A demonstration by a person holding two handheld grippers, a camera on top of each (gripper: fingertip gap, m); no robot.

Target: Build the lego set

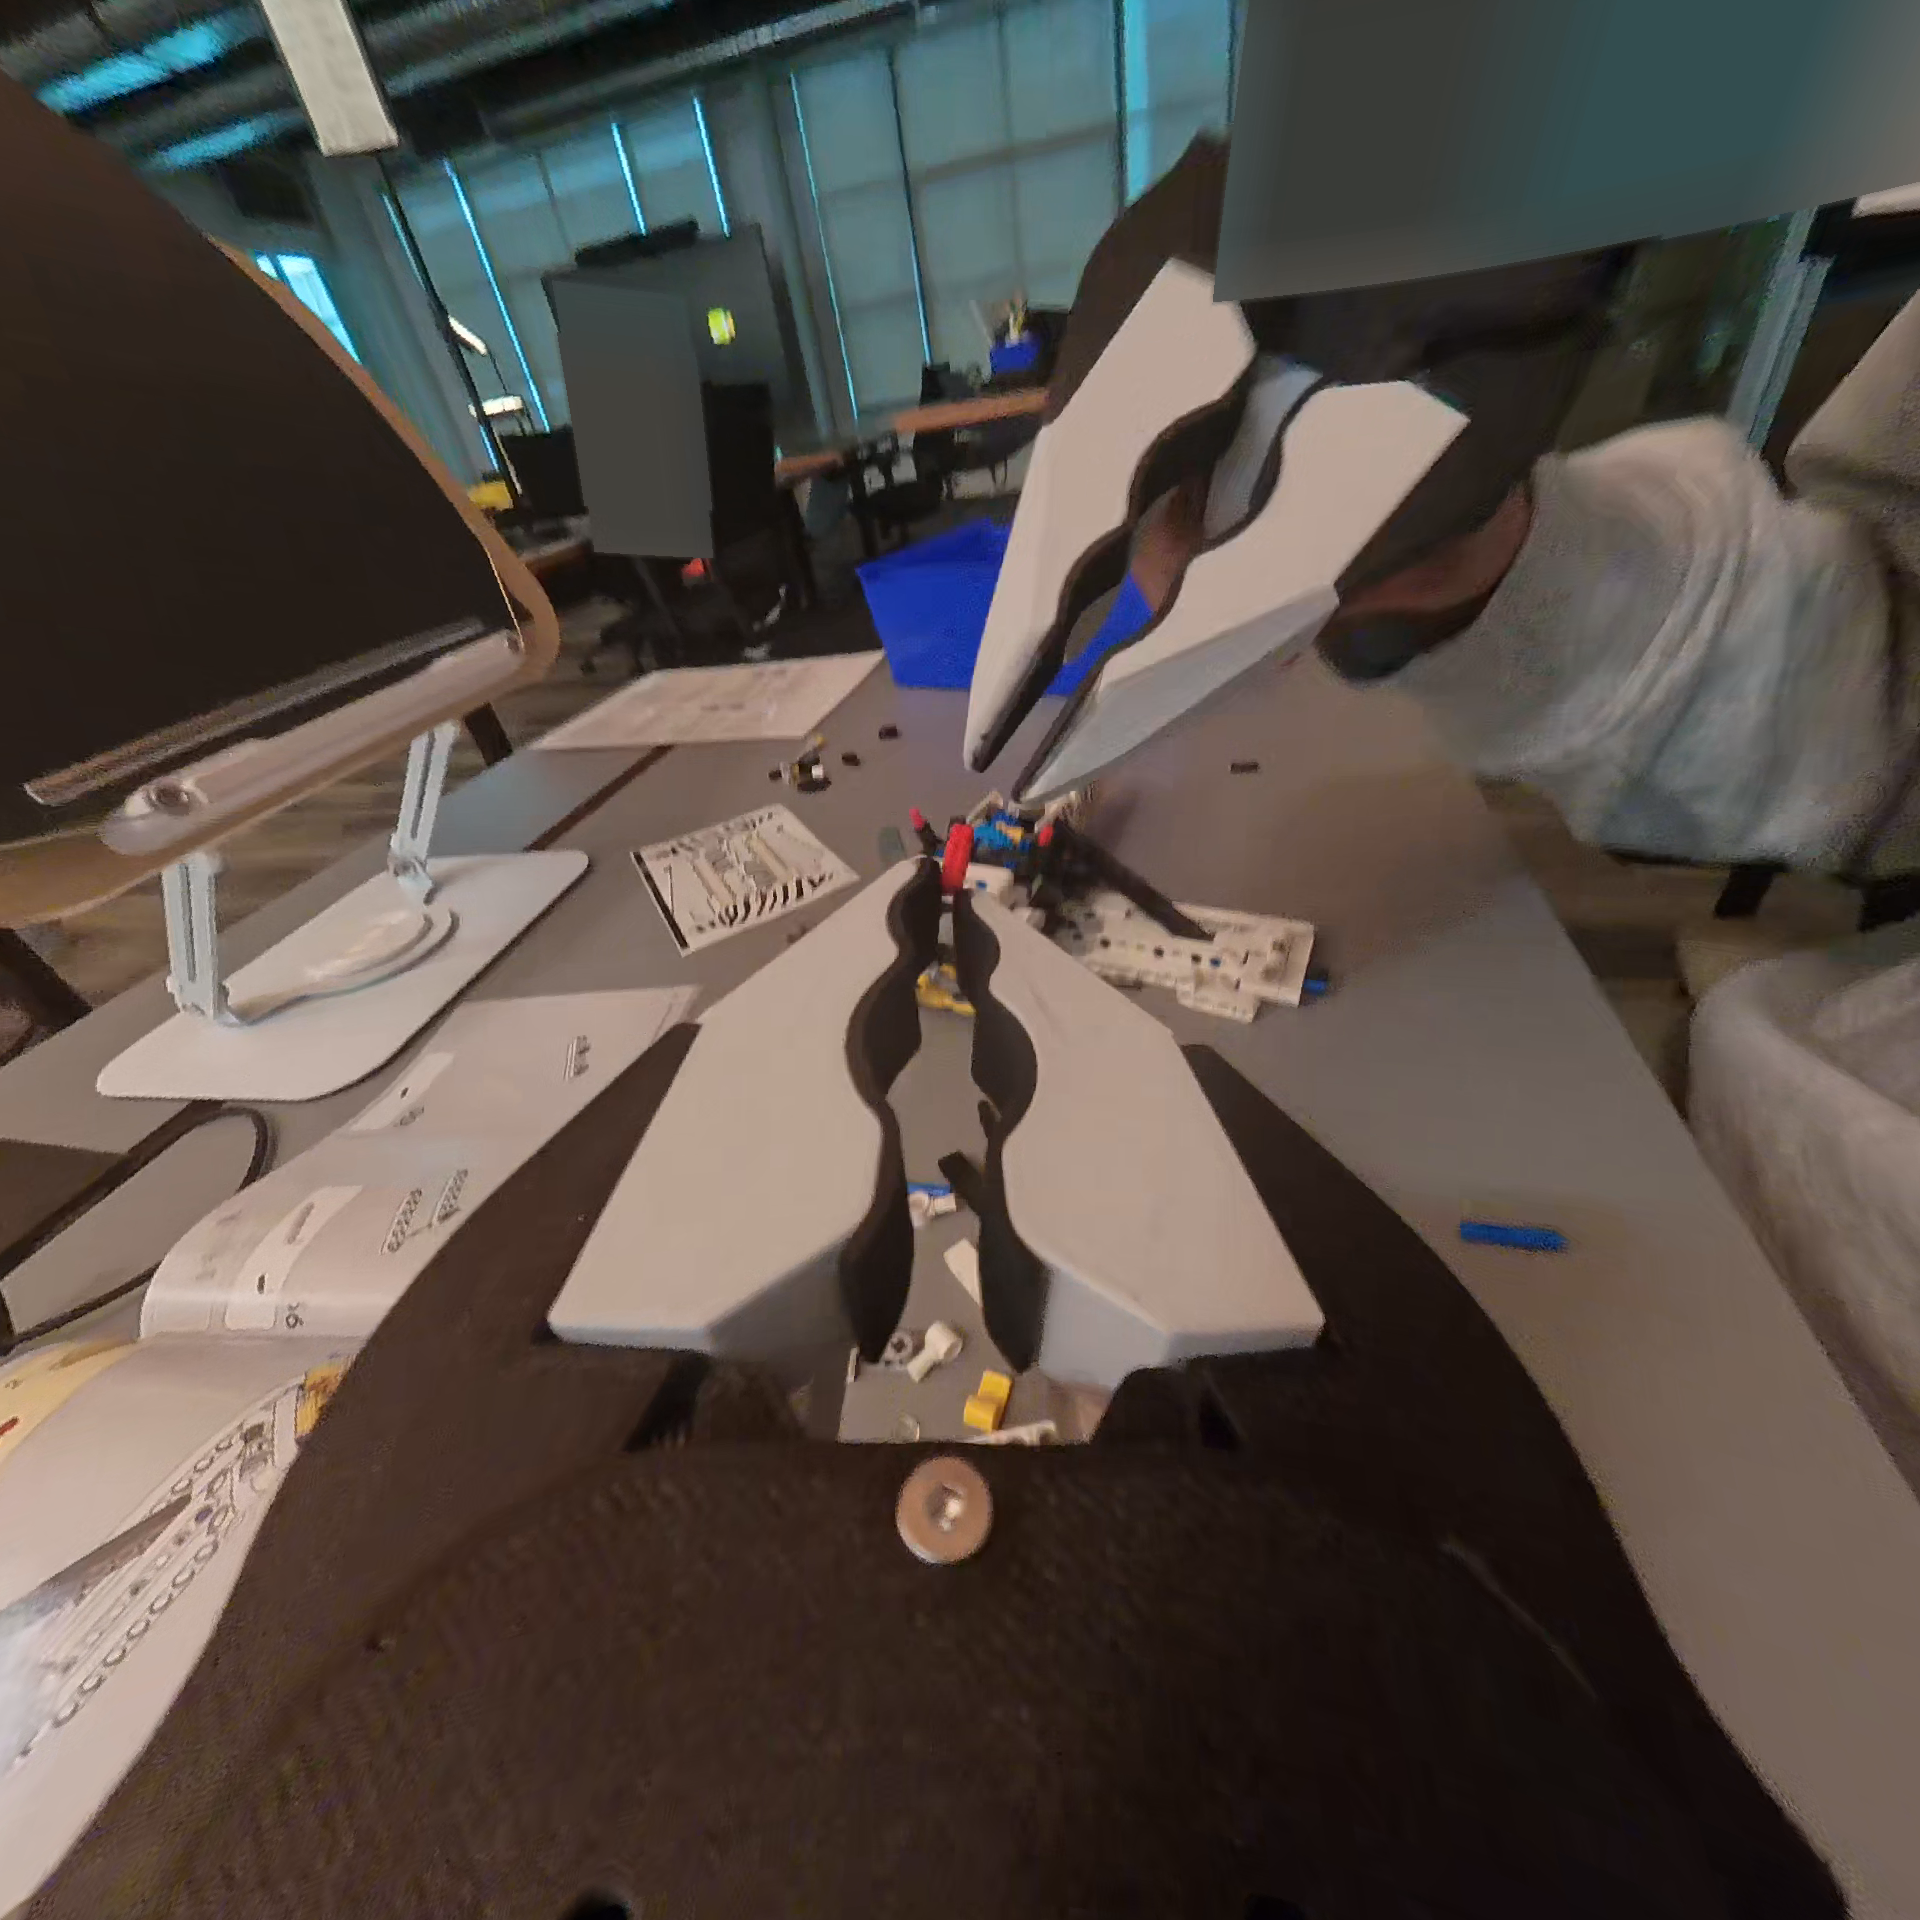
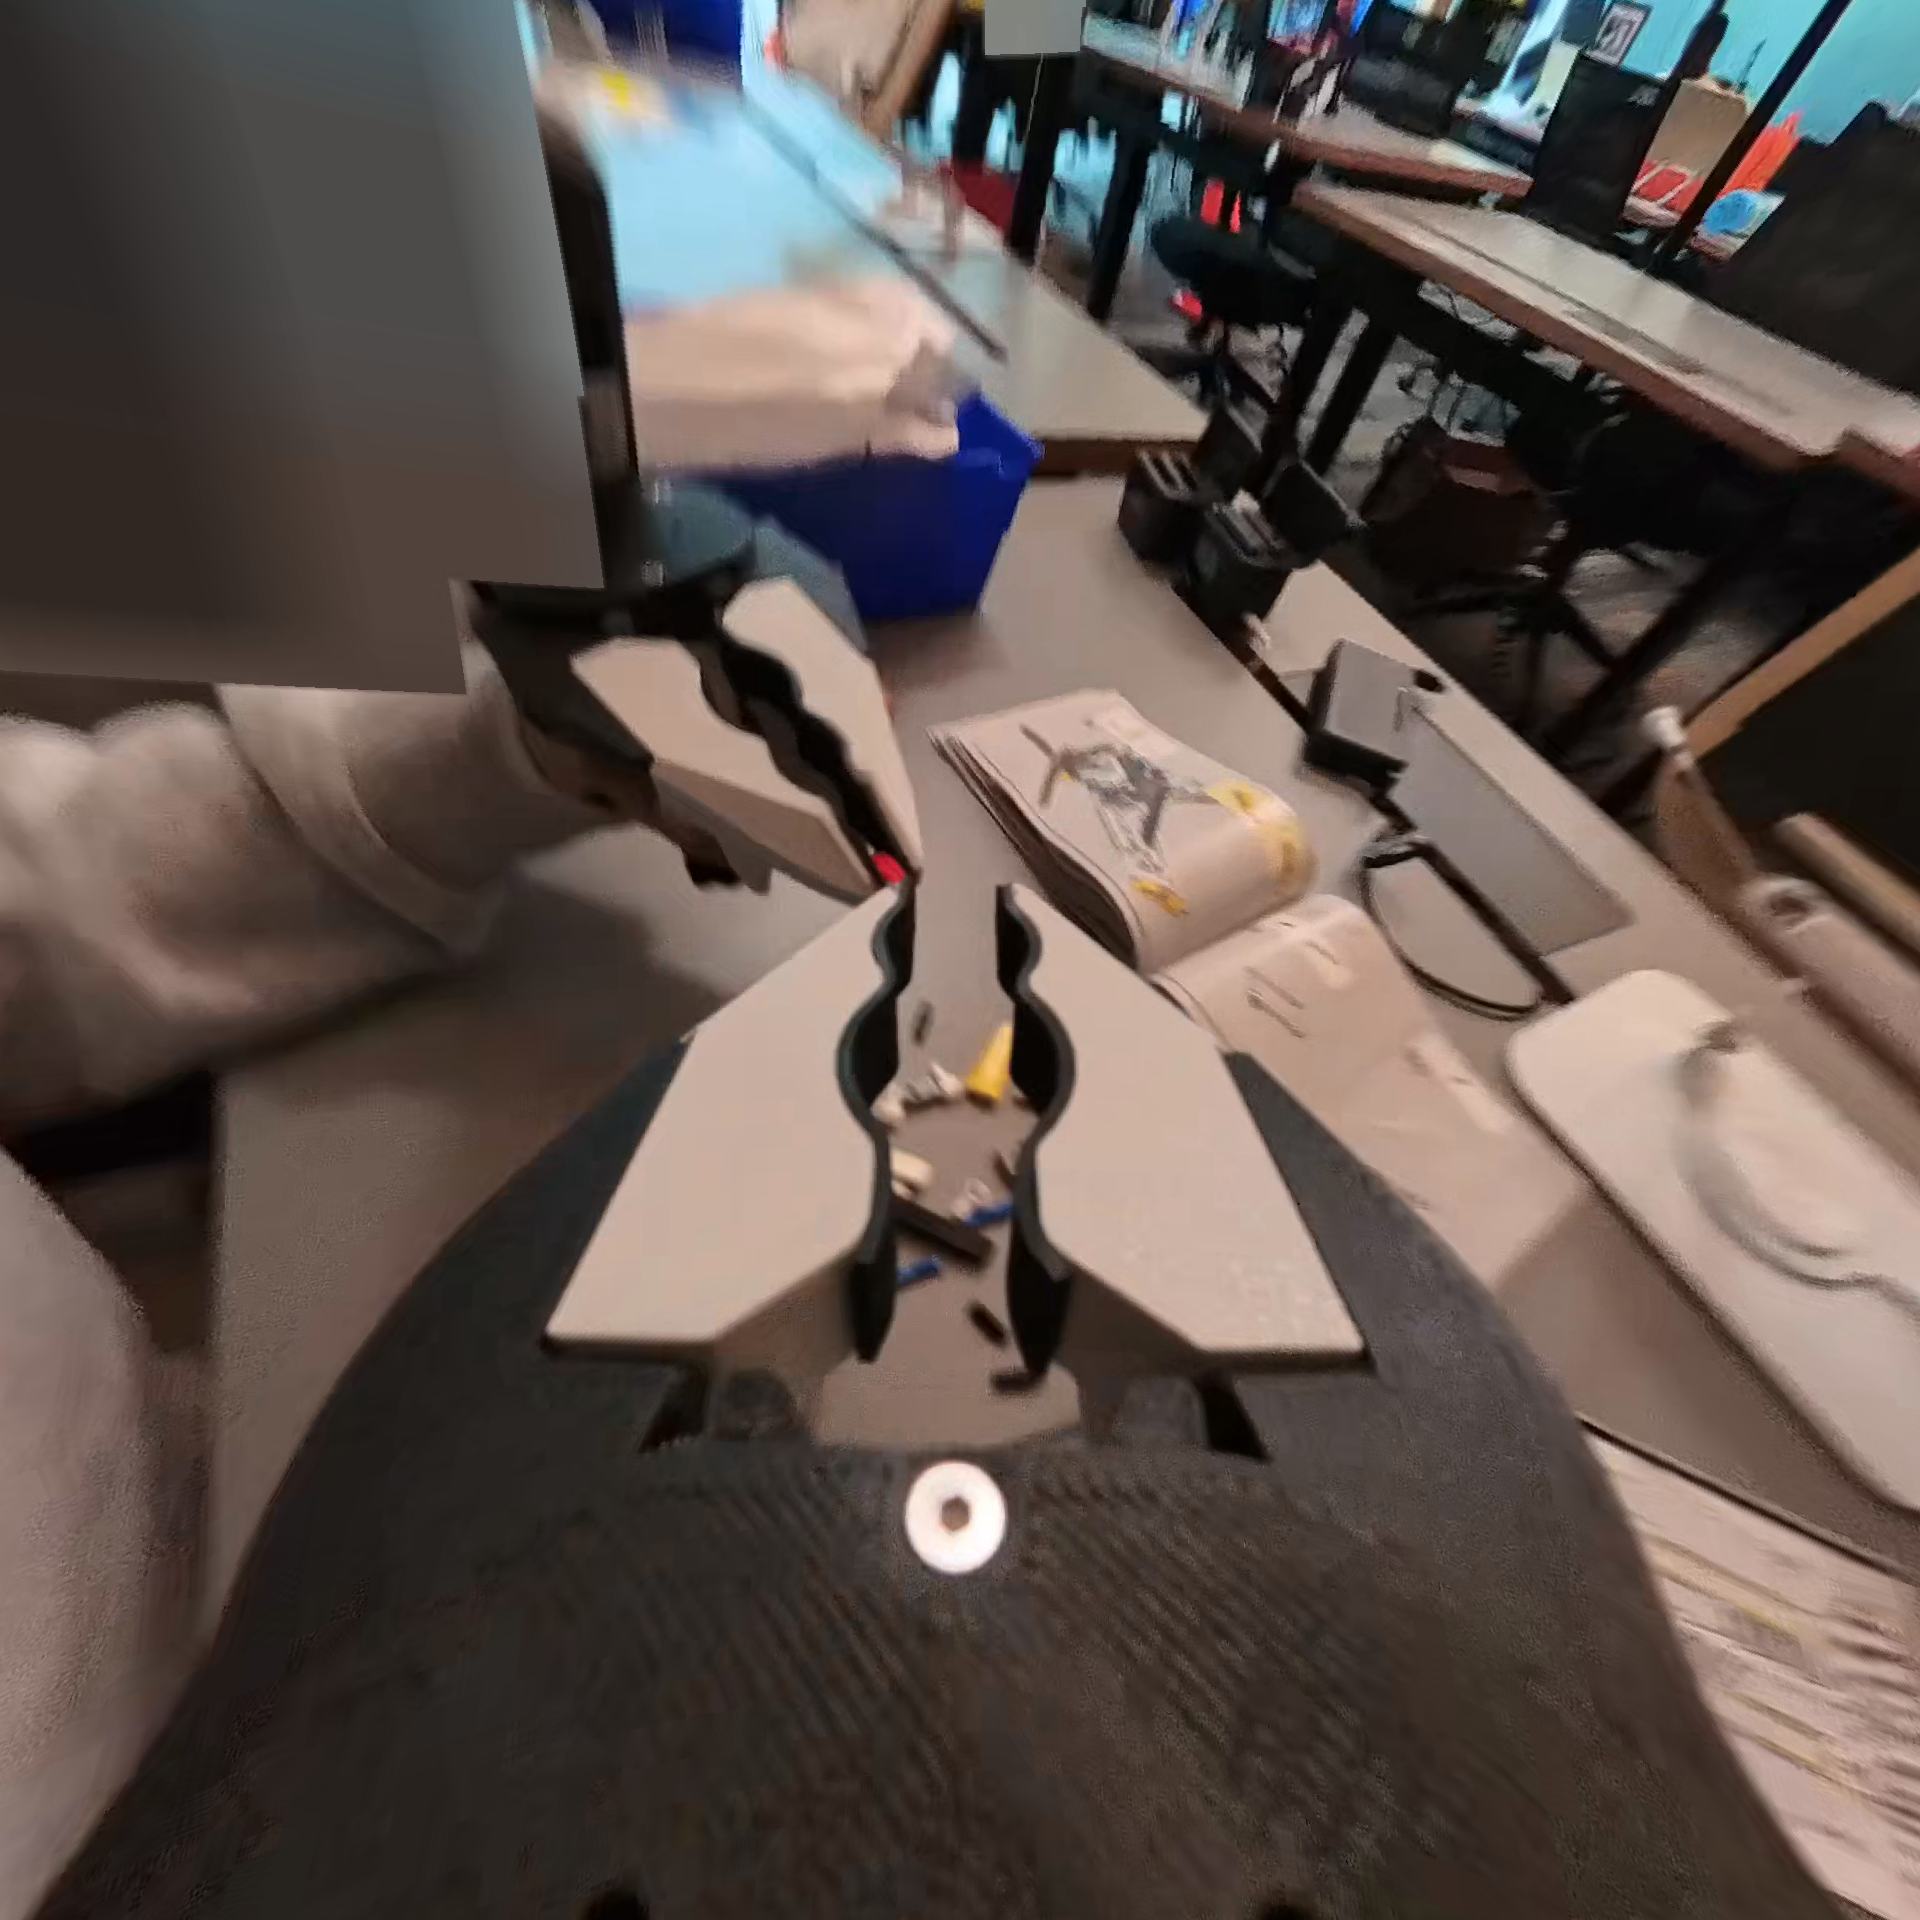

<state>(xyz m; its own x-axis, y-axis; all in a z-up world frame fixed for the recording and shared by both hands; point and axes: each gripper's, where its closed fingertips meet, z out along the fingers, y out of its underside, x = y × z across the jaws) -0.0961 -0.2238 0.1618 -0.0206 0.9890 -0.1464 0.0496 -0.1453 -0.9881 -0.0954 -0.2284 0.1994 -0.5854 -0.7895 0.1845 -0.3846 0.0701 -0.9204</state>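
1. Left wrist view: left hand-held gripper (image 1: 954,871) clamped on a small red piece (image 1: 956,854) at its tips, jaws nearly together.
2. Just past those tips, toward 1 o'clock: the partly built lego model (image 1: 1153,920), white plates with black beams and blue and red bits, lying on the grey tabletop (image 1: 1403,1091). Seen in this view only; absent from the right wrist view.
3. Right hand-held gripper (image 1: 1003,774) reaching down from 1 o'clock, tips just above the model's far end, a narrow gap between the jaws and nothing seen held.
4. Only in the left wrist view: sticker sheet (image 1: 743,873) at 11 o'clock of the model, a blue pin (image 1: 1512,1236) alone at 3 o'clock, a blue bin (image 1: 935,613) at 12 o'clock.
5. Loose white, yellow and blue pieces (image 1: 951,1351) under the left jaws, lying on the tabletop.
6. Right wrist view: right hand-held gripper (image 2: 954,899) with jaws parted and empty, above loose small pieces (image 2: 951,1143) on the tabletop (image 2: 1091,623).
7. Same view: left hand-held gripper (image 2: 896,871) coming in from 10 o'clock, its tip almost touching the right one's left fingertip, red piece (image 2: 886,868) pinched at its end.
8. Open instruction booklet (image 2: 1132,821) at 1 o'clock, its cover side visible here; in the left wrist view only its pages at 8 o'clock.
9. White stand base (image 1: 343,966) at 9 o'clock in the left wrist view; blurred at 3 o'clock in the right.
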